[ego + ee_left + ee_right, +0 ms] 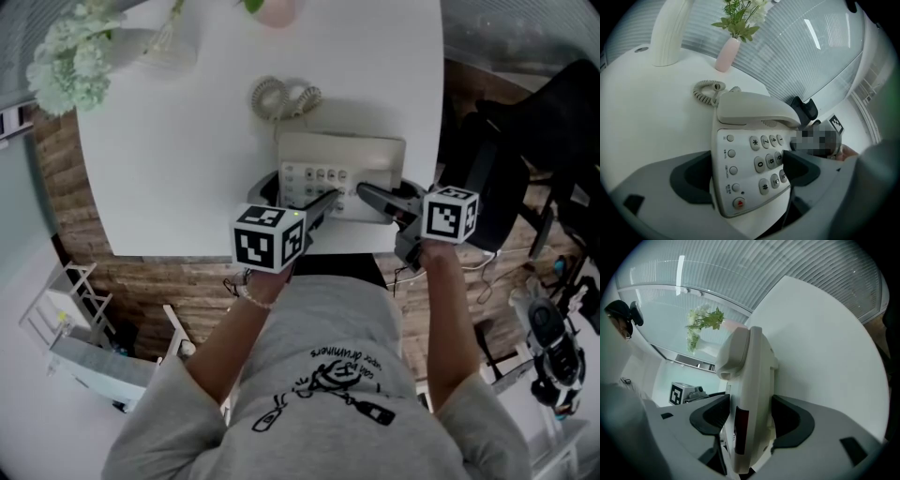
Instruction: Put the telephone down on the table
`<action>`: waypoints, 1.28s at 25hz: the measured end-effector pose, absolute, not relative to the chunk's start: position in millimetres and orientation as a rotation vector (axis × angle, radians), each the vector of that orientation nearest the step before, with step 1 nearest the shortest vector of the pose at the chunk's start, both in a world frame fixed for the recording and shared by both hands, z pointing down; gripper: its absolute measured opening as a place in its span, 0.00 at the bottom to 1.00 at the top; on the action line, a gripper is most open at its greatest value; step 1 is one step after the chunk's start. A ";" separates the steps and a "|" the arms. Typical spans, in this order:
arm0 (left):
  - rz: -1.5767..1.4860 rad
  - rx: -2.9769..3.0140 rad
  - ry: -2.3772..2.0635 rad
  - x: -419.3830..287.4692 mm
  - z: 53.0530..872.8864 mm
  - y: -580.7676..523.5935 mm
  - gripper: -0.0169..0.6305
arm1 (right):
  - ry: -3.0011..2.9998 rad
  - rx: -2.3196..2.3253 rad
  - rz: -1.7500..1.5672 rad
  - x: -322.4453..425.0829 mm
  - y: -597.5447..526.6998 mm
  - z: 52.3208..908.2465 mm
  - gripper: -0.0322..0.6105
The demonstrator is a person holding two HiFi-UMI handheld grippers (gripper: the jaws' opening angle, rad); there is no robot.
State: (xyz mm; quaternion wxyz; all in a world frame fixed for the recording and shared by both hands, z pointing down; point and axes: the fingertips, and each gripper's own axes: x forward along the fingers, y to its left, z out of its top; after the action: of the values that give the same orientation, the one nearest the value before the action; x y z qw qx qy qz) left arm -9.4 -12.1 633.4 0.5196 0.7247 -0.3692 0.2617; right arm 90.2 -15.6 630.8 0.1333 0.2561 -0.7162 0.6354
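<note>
A cream push-button telephone [342,155] lies on the white table [169,159] close to its front edge, with the handset [754,110] on its cradle. Its coiled cord [281,97] lies just behind it. My left gripper [323,199] straddles the front end of the telephone [750,140]. In the left gripper view the left gripper [747,171] stands wide open, one pad beside the left edge and the other over the keypad's right side. My right gripper [370,194] comes from the right. In its own view the right gripper [747,420] is shut on the telephone's [752,380] side edge.
A vase of pale flowers [70,61] stands at the table's far left corner and a pink vase [726,55] at the back. A white ribbed column [670,33] rises behind the cord. A black chair [534,122] stands right of the table.
</note>
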 end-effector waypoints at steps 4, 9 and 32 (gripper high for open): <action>0.634 1.728 -0.894 -10.1 634.4 -12.3 0.73 | -2.073 0.743 1.834 89.2 -17.3 630.1 0.51; 0.649 1.724 -0.906 -10.2 635.2 -12.0 0.73 | -2.055 0.754 1.839 90.2 -15.8 631.2 0.51; 0.703 1.720 -0.947 -11.1 639.5 -12.1 0.73 | -2.007 0.787 1.793 93.3 -15.0 637.0 0.51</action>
State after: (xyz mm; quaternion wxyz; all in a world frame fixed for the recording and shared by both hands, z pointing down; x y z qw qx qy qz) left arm -11.1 -12.1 639.5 0.5039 0.7124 -0.3921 0.2914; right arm 93.3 -15.0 637.0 0.1683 0.2767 -0.7056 0.6303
